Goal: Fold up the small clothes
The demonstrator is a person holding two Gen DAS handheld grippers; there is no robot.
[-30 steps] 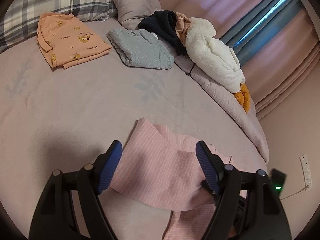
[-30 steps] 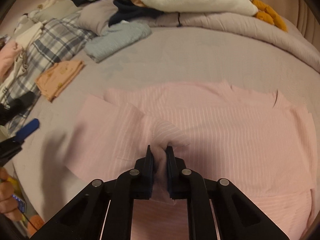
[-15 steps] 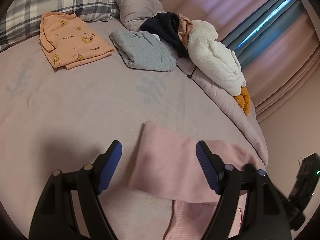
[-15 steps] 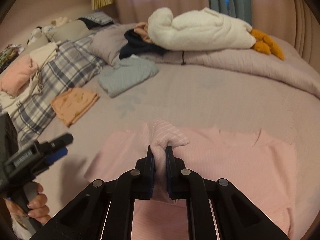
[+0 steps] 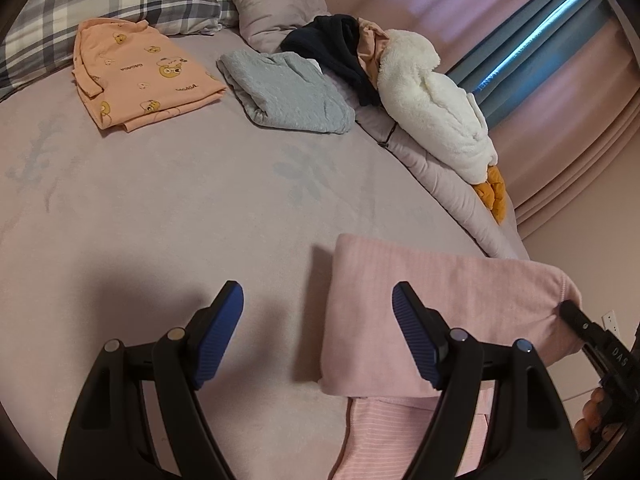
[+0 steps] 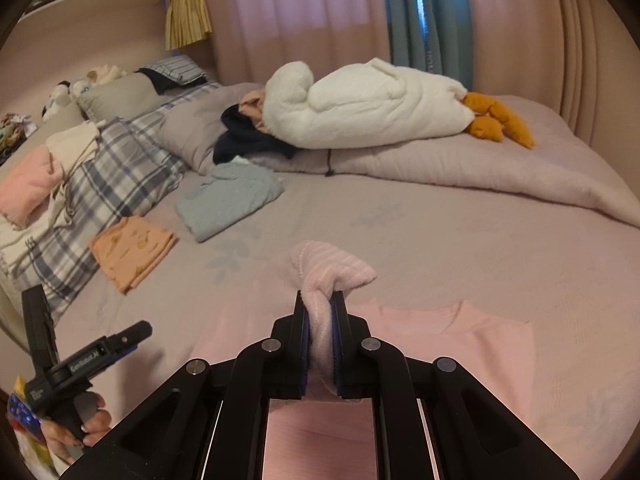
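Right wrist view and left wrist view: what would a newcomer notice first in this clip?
First, the pink striped garment spread on the bed near the cameras, one bunched corner pinched in the shut right tool and lifted. Next, the big white plush goose with orange feet lying on the rolled quilt at the far side. The left tool hangs open over the bedsheet, holding nothing, with two folded pieces, peach and grey-blue, beyond it.
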